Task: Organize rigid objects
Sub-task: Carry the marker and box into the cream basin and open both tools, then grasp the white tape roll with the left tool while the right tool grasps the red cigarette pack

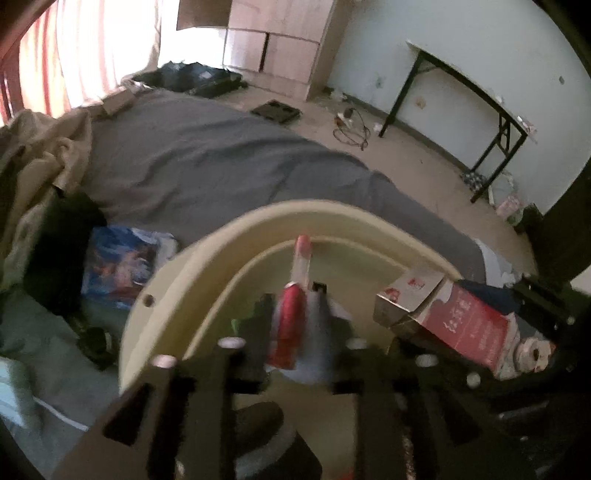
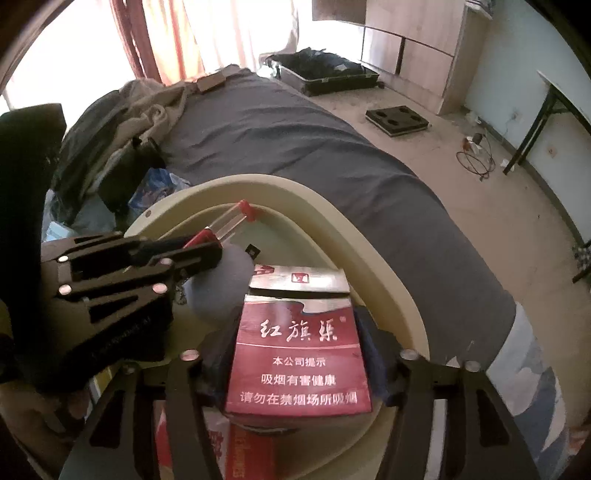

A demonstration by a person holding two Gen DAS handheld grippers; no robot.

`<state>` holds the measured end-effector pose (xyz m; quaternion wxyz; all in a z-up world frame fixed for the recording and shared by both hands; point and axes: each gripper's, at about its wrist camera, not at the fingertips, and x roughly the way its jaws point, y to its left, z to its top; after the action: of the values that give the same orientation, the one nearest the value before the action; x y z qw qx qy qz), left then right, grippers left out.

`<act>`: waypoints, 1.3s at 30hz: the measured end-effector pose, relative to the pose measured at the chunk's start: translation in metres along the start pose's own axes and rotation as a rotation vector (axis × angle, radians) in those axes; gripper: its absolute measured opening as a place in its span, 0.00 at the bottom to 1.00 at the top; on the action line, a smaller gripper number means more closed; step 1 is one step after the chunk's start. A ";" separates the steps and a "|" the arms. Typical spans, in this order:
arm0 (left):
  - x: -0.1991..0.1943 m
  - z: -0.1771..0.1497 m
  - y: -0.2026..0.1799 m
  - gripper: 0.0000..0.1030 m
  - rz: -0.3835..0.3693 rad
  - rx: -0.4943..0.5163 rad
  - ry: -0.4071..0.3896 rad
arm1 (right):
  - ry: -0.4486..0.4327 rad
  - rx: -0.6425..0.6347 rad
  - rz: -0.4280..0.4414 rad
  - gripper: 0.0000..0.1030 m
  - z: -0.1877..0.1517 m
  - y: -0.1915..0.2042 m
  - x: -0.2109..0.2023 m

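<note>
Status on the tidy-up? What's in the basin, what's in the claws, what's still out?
Done: a grey object and a small black item lie in the cream basin. In hand: left claw grips a red-and-clear tube, right claw a red cigarette box, both over the basin. Left: release both; a blue packet lies on the bed beside it.

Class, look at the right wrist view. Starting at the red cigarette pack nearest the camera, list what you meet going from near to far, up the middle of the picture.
Red cigarette pack → far rim of the cream basin → grey bedsheet → open black suitcase on the floor → bright window.
</note>
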<state>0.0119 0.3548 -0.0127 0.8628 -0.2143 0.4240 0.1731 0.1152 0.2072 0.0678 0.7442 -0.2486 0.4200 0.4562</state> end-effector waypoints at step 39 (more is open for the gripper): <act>0.015 -0.085 -0.288 1.00 -0.345 0.774 -0.028 | -0.014 0.469 -0.371 1.00 -0.315 -0.182 -0.120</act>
<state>0.1030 0.0681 -0.0077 0.9016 0.0600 0.4038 -0.1432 0.1234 -0.1699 0.0025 0.8549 -0.1391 0.4561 0.2045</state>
